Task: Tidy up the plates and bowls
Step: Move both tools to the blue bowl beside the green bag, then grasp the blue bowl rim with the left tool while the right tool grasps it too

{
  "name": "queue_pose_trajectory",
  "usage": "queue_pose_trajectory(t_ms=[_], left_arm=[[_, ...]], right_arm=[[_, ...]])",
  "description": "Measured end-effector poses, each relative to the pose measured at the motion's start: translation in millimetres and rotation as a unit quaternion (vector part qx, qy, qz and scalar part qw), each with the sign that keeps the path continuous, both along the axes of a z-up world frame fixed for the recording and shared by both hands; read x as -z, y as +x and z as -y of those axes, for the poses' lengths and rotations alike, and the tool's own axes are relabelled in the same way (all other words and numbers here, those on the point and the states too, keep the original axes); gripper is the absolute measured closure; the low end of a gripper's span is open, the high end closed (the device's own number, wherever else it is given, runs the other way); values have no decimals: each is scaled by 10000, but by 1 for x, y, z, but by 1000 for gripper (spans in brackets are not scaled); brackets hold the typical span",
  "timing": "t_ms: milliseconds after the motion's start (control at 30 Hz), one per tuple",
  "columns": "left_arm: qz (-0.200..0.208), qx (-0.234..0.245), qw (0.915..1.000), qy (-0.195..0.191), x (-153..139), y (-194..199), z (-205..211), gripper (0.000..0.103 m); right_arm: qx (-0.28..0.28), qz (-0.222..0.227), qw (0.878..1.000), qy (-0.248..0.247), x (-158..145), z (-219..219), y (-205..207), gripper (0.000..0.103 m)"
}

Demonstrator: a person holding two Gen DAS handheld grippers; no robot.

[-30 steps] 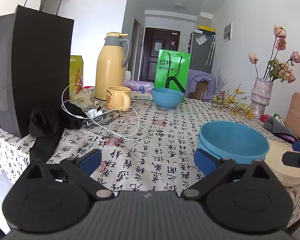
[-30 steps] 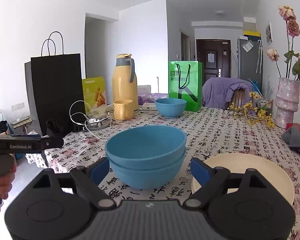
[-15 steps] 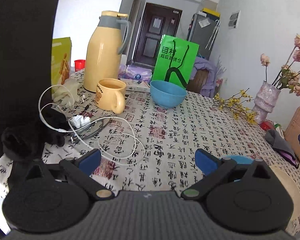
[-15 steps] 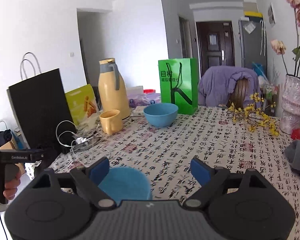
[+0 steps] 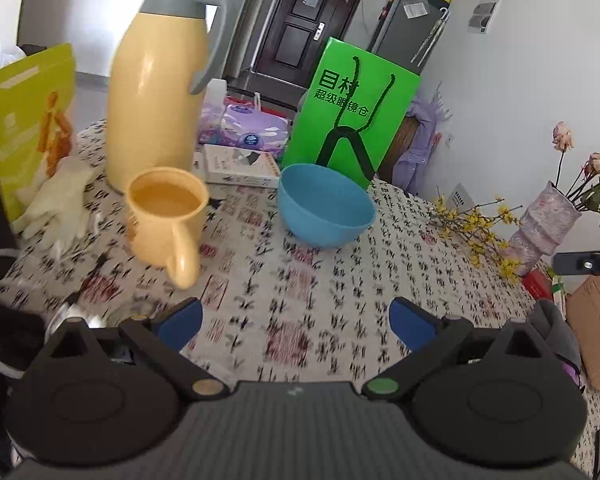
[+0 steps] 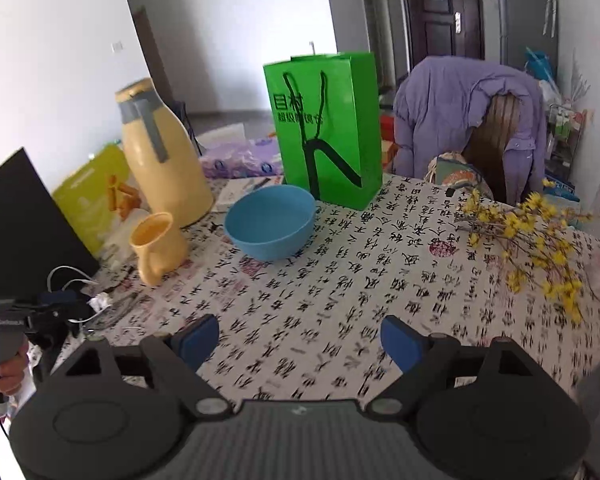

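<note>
A single blue bowl (image 5: 325,207) (image 6: 271,222) stands upright on the calligraphy-print tablecloth, just in front of a green paper bag. My left gripper (image 5: 296,322) hangs above the cloth well short of the bowl, jaws wide apart with nothing between them. My right gripper (image 6: 300,338) is likewise open and empty, with the bowl ahead and a little to its left. The stacked blue bowls and the cream plate are out of both views.
A yellow mug (image 5: 168,218) and a tall yellow thermos (image 5: 160,76) stand left of the bowl. The green bag (image 6: 326,128), a white box (image 5: 240,166), cables, a black bag (image 6: 20,224), yellow flower sprigs (image 6: 536,240) and a vase (image 5: 540,228) crowd the table. A hand (image 6: 8,368) holds the other gripper's handle.
Both grippers have moved forward over the table, away from the stacked blue bowls and plate, which dropped out of view. The lone blue bowl, mug and thermos now appear much closer.
</note>
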State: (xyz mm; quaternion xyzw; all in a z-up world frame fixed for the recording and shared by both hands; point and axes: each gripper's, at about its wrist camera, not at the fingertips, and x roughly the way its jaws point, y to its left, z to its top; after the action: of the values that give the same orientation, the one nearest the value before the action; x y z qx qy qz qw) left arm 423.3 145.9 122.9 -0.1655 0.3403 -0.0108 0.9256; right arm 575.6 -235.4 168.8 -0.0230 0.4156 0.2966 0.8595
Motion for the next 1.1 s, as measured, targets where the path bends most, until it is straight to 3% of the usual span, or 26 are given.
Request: queue_pose_trajectory(t_ms=[167, 300, 467, 533, 667, 733, 833, 867, 933, 1100], left_arm=[[-187, 44, 9998, 25, 6, 76, -6, 5], [-450, -34, 9990, 12, 22, 147, -12, 18], [-1002, -490, 9936, -148, 56, 222, -23, 34], [-1133, -536, 9919, -218, 68, 240, -24, 42], [-1247, -543, 9906, -158, 85, 263, -22, 54], [-1299, -506, 9901, -157, 90, 269, -19, 68], [-1362, -491, 9893, -145, 96, 272, -17, 77], [-1372, -505, 9891, -183, 97, 272, -17, 78], [-1376, -433, 9892, -243, 97, 269, -16, 91], [-1327, -380, 9903, -155, 87, 263, -6, 94]], right_arm=[[-106, -134, 9993, -333, 9, -41, 81, 15], [-120, -239, 9991, -317, 27, -79, 140, 16], [29, -385, 9981, -482, 75, -131, 195, 26], [86, -502, 9973, -537, 98, -147, 210, 35], [178, -704, 9962, -480, 132, -164, 227, 47], [226, -707, 9960, -503, 142, -168, 230, 68], [242, -788, 9955, -465, 152, -170, 234, 89], [243, -815, 9955, -425, 154, -170, 235, 91], [213, -827, 9958, -337, 155, -170, 234, 95], [226, -601, 9966, -519, 146, -173, 225, 96]])
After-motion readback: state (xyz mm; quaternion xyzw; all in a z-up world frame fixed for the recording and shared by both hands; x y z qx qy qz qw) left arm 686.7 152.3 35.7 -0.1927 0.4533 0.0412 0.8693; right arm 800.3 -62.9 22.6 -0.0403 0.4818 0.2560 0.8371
